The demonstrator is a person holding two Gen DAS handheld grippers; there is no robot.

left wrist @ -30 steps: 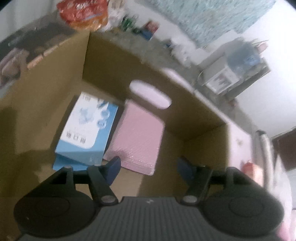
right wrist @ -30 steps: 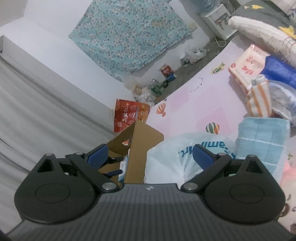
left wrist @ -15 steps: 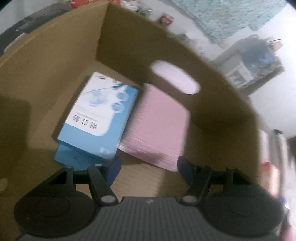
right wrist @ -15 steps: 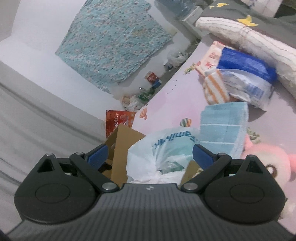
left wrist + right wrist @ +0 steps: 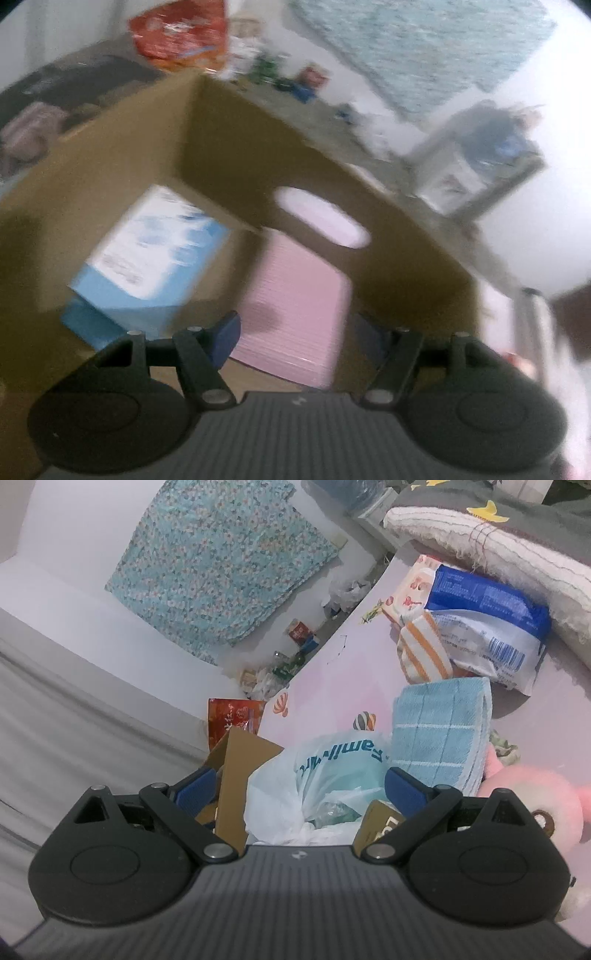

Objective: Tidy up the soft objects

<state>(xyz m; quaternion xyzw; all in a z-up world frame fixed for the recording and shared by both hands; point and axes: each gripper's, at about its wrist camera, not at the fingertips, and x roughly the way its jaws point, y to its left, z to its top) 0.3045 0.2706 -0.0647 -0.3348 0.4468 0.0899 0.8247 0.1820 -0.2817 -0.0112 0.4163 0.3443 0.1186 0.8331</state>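
Blurred cardboard box (image 5: 122, 177), pink pack (image 5: 295, 306) half-hidden by claw (image 5: 295, 332)

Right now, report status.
Left gripper opening, empty, over cardboard box. Right gripper open, empty, above white plastic bag. Nothing blocking.

text | "Famil…" — upside down | white plastic bag (image 5: 325, 771)

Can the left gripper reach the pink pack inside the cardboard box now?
Probably yes. The left gripper, jaws opening and empty, points into the open-topped cardboard box, and nothing covers the pink pack just ahead.
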